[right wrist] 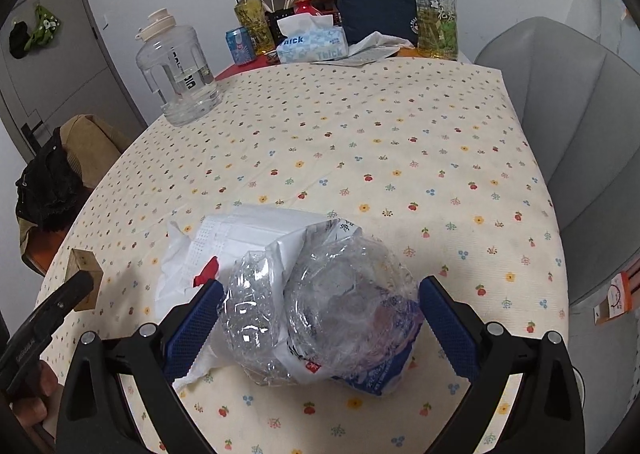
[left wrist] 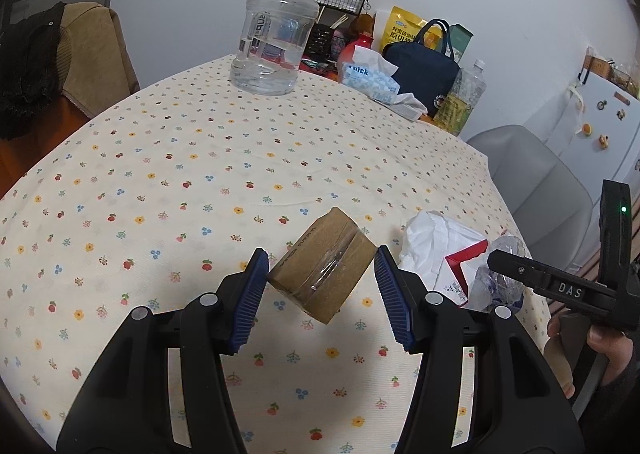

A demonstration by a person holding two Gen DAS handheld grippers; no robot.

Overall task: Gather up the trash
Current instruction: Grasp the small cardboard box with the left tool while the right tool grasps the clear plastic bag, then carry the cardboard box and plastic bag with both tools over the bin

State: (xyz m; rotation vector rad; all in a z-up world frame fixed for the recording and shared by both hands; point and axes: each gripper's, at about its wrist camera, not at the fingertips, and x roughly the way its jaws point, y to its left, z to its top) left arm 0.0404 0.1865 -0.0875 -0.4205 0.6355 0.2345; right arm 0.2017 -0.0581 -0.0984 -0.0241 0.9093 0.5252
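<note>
Trash first: the crushed plastic bottle (right wrist: 340, 306) lies on a white wrapper (right wrist: 248, 238) near the table's (right wrist: 400, 126) front edge, between my right tongs (right wrist: 320, 328), which are spread and, I think, not yet pressing. I'd close on the bottle's thick middle, slowly, since it may slip. My left tongs (left wrist: 320, 290) pinch the cardboard box (left wrist: 324, 274) by its corners, clear of the cloth.

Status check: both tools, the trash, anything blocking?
Left tool shut on taped brown cardboard box, lifted. Right tool open around crumpled clear plastic bottle on white wrappers. Nothing blocking.
</note>
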